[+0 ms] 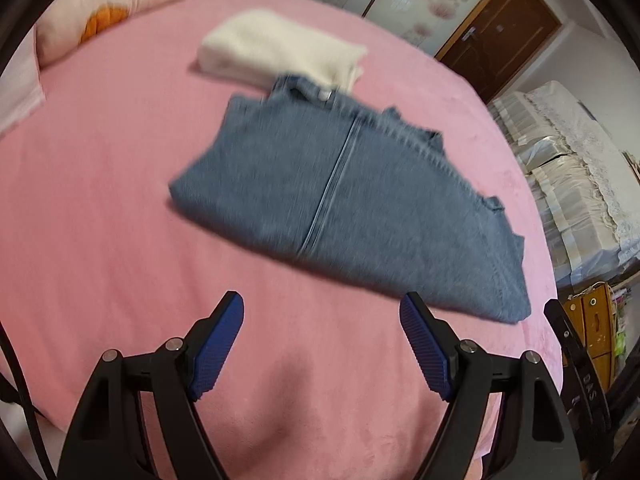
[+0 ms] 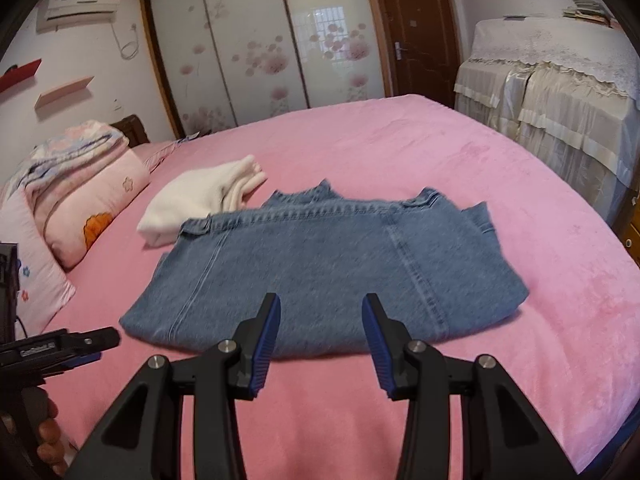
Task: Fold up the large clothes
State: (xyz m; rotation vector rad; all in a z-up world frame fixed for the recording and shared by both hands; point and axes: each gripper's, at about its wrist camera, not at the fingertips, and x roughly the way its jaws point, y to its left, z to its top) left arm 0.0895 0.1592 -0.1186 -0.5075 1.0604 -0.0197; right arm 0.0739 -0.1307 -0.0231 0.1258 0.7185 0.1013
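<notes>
While the jeans (image 2: 320,268) lie folded flat in the middle of the bed (image 2: 520,184), I hold both tools clear of them with nothing in either. My left gripper (image 1: 322,344) hangs at the bottom of its view with its blue pads wide apart over bare pink cover, the denim just above and to the right. My right gripper (image 2: 320,336) sits at the lower centre of its view, jaws partly apart, the near fold edge showing between the fingers but not touched. I judge the fold about done, so the step in hand is to check and tidy it: I should press out the raised near edge, square the corners at the right, and avoid dragging the plush cover, which would likely bunch under the denim. A folded cream garment (image 2: 200,200) rests at the upper left of the jeans, touching their far corner, so any nudge should go away from it. Pillows (image 2: 84,216) pile at the left edge, a flowered wardrobe (image 2: 260,48) and a brown door (image 2: 416,28) stand behind, and a lace-draped unit (image 2: 552,92) fills the right.
</notes>
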